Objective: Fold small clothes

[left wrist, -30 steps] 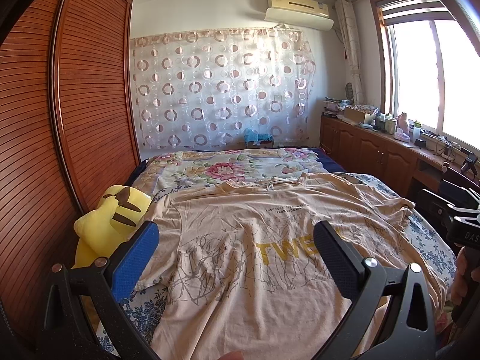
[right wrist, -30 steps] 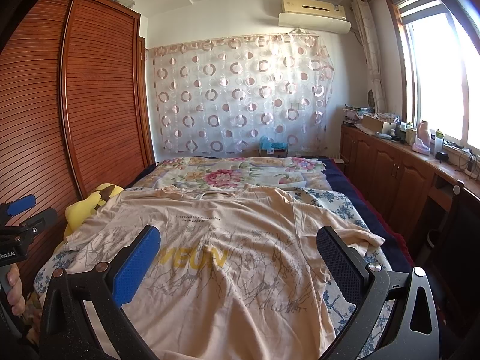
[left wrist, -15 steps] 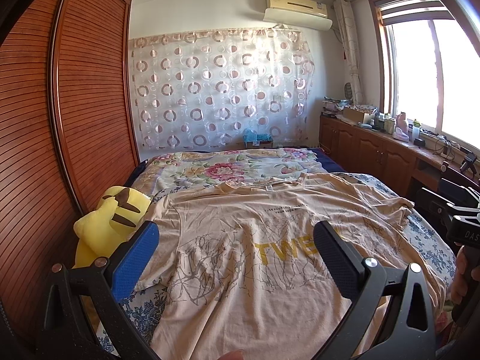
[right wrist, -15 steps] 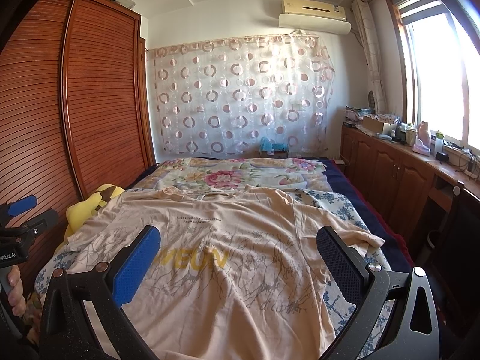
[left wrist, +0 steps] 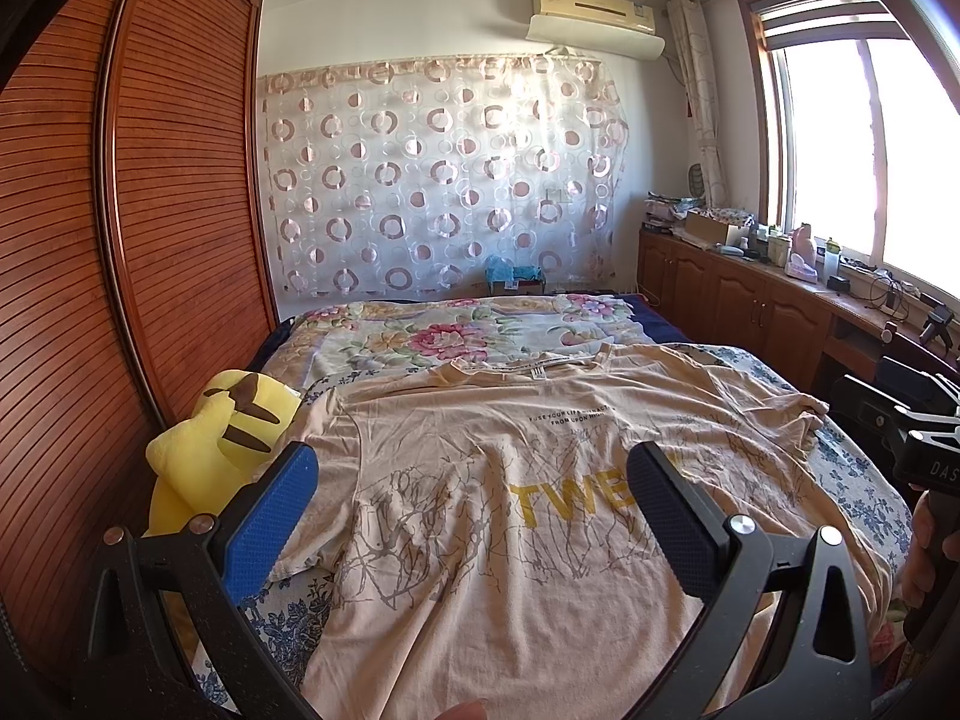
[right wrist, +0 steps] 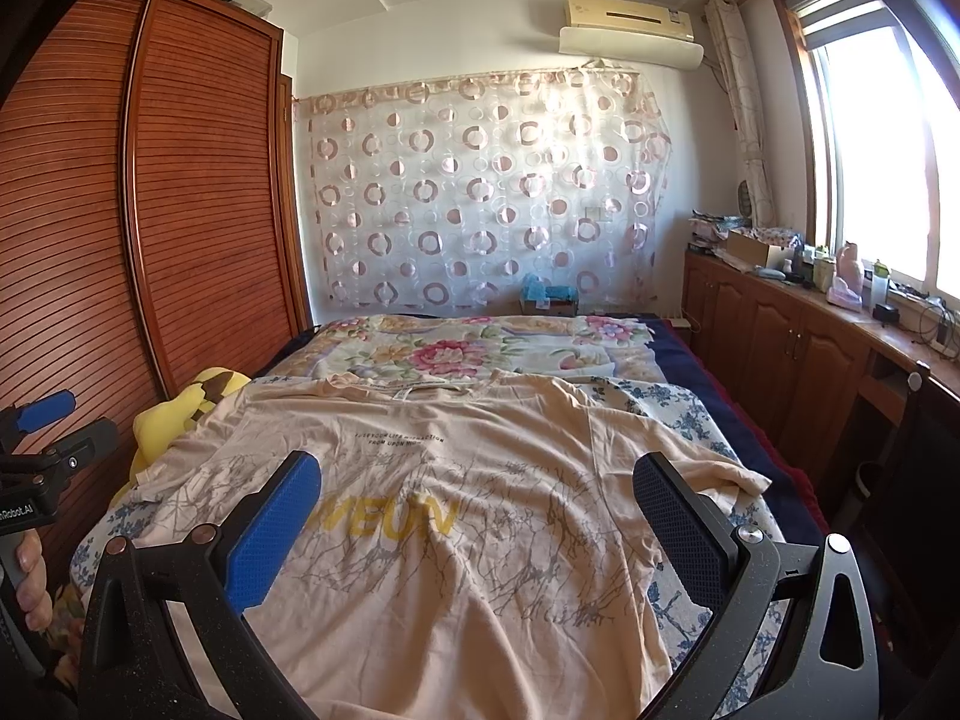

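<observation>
A beige T-shirt with yellow lettering and grey branch print lies spread flat, front up, on the bed, collar toward the far end. It also shows in the right wrist view. My left gripper is open and empty, held above the shirt's near left part. My right gripper is open and empty, above the shirt's near right part. Each gripper's body shows at the edge of the other's view: the right one, the left one.
A yellow plush toy lies at the bed's left edge beside the wooden wardrobe. A floral quilt covers the far end of the bed. Wooden cabinets with clutter run along the right wall under the window.
</observation>
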Demonstrator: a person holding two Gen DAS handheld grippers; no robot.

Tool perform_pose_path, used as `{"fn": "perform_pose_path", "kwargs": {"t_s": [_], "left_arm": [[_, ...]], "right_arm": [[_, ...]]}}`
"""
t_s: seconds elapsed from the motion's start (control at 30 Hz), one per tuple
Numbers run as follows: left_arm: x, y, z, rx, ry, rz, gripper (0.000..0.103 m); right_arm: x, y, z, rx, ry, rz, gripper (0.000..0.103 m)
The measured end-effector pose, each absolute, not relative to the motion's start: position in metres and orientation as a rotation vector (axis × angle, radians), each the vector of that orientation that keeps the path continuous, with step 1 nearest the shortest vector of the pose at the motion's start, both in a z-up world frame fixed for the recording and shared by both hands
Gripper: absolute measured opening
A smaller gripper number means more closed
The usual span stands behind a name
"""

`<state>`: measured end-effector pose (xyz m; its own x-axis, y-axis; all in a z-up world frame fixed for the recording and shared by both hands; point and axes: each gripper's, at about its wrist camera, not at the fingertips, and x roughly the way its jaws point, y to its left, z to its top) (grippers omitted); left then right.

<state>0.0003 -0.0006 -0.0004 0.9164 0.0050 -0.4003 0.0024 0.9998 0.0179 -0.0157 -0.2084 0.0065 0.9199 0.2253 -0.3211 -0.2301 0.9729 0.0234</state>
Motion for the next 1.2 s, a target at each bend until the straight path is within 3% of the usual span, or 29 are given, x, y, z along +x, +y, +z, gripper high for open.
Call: {"fn": "perform_pose_path", "kwargs": {"t_s": [0.8, 1.2], "left_arm": [[0.055, 0.066, -0.061, 0.007, 0.626, 0.043, 0.103], [0.080, 0.153, -0.074, -0.078, 0.696, 0.050, 0.103]], "right_arm": [[0.047, -0.177, -0.013, -0.154, 0.504, 0.488, 0.103], [0.081, -0.175, -0.026, -0.234, 0.650, 0.513, 0.102]]}}
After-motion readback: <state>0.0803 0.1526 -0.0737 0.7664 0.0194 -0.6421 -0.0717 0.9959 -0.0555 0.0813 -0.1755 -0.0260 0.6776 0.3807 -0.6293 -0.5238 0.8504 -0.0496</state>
